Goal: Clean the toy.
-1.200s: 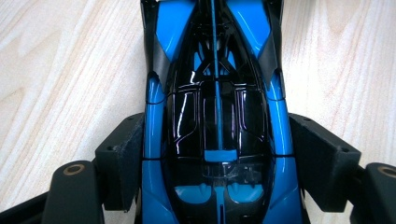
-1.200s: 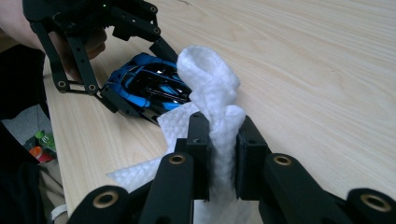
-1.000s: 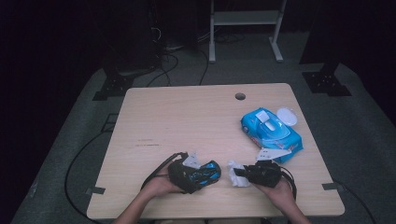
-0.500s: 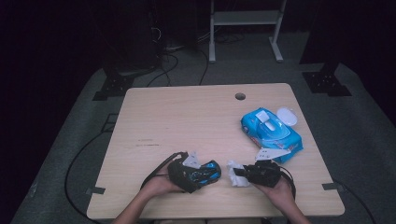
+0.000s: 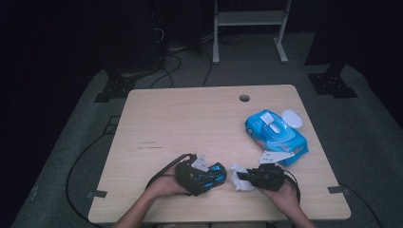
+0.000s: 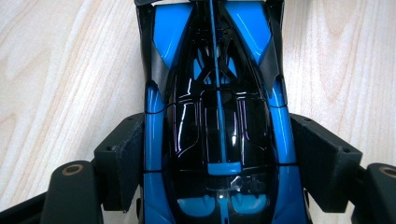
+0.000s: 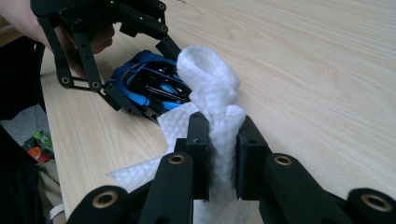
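Presently I hold the blue and black toy car [image 6: 217, 121] in my left gripper [image 5: 202, 175]; its jaws stand fairly wide and bear on the car's two flanks, as the left gripper view shows; over the last half second they have eased slightly wider, the car between them throughout. My right gripper [image 5: 242, 177] is all but closed, pinching a bunched white wipe [image 7: 212, 102] between its pads [image 7: 200, 154]; a loose tail of the wipe trails on the table [image 5: 190, 123].

Step in hand, as I judge it: wiping the car, wipe poised and not yet shown touching the bodywork. Next move calls for bringing the wipe's free loop onto the car's roof and stroking along it, while my left grip holds firm enough that the car does not slip.

Location: the car sits at the table's near edge, well apart from the blue wipes packet [image 5: 276, 135] and to its left; the wipe lies just beside the car, between car and packet.

Condition: glossy bodywork, black canopy, blue side panels, a thin blue centre stripe; no soiling discernible.
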A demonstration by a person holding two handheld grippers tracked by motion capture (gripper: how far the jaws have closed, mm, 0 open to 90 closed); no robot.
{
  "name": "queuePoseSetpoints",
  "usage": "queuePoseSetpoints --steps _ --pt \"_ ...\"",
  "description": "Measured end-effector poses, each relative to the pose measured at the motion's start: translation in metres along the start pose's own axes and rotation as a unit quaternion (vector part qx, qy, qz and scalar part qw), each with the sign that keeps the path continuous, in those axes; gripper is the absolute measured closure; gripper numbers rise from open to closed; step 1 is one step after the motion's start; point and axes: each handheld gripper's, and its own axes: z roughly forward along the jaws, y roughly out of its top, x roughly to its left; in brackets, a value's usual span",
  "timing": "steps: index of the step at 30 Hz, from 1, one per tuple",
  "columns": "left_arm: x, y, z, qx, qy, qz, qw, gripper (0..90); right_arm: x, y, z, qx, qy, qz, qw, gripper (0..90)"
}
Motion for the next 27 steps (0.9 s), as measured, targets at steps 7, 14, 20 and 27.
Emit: queuePoseSetpoints --steps 7,14,20,27 --pt "-0.002 0.0 -0.001 -0.001 0.009 0.003 1.0 25.9 -0.001 0.0 -0.001 0.0 -0.001 0.001 1.0 77.9" --pt "-0.002 -0.002 -0.001 -0.01 0.012 -0.005 0.9999 26.0 -0.002 0.0 -0.002 -0.002 -0.003 0.004 1.0 77.9" --pt "0.0 -0.003 -0.004 -0.02 0.014 -0.017 0.9995 26.0 -0.002 0.0 -0.002 -0.002 -0.003 0.004 1.0 78.0" --pt "0.003 0.001 -0.011 -0.034 0.021 -0.025 0.9989 26.0 -0.003 0.0 -0.005 -0.006 -0.004 0.004 1.0 78.0"
